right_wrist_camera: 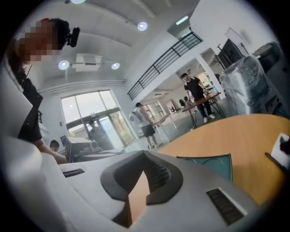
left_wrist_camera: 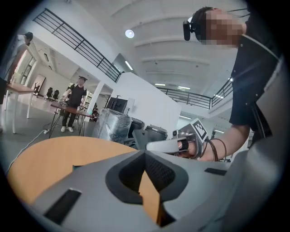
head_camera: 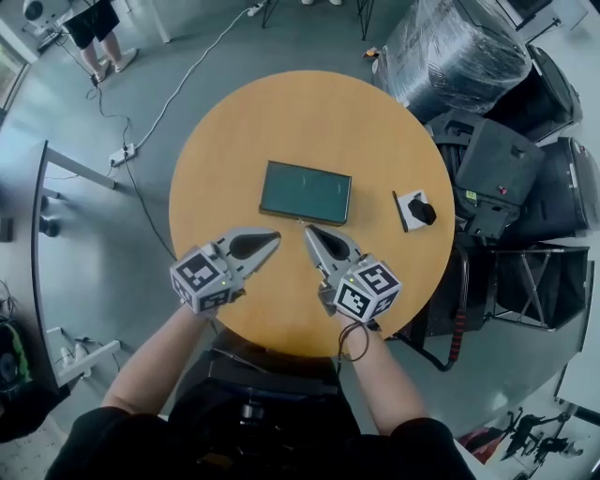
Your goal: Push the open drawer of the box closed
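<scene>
While both hand-held tools hang over the near edge of a round wooden table (head_camera: 281, 112), the left gripper (head_camera: 275, 237) at seven o'clock and the right gripper (head_camera: 307, 229) at five o'clock each show jaws pressed together with nothing between them, tips aimed toward the middle. One box (head_camera: 306, 192) lies at the table's centre, at twelve o'clock from the two tips. It is flat, dark teal and rectangular; its contents are hidden, and whether its drawer stands out cannot be told from above. At three o'clock from the box, apart from it, one white card (head_camera: 403, 202) carries one small black object (head_camera: 422, 213). Beyond the table, from one to three o'clock, stand a plastic-wrapped load (head_camera: 450, 47) and several black cases (head_camera: 511, 159). At eleven o'clock, a person (head_camera: 94, 28) stands on the grey floor.
</scene>
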Available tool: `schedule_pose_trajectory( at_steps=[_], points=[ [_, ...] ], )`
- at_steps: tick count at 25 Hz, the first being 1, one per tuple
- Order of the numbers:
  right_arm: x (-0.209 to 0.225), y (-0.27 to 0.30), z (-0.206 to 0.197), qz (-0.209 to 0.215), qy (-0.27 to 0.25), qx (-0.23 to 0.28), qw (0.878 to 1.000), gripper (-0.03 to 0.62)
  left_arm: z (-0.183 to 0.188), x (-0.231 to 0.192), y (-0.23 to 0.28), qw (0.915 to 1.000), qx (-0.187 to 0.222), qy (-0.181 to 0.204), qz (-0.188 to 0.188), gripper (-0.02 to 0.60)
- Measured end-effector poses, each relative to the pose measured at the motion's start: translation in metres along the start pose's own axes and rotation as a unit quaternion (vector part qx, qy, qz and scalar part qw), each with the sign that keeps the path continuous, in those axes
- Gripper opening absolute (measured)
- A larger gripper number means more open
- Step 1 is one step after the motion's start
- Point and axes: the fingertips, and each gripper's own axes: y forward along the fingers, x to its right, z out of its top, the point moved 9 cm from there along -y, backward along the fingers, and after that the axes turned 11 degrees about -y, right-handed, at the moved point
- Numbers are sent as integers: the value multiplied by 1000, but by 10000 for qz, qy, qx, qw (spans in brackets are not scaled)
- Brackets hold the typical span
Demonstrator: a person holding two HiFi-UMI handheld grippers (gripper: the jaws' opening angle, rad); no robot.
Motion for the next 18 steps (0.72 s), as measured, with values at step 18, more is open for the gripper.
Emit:
schedule_pose_trajectory(
  at_steps=[18],
  points=[
    [-93,-92,97,595,-1945,921,9748,11,79,127,-20,9934,299,1042,-369,15]
  ],
)
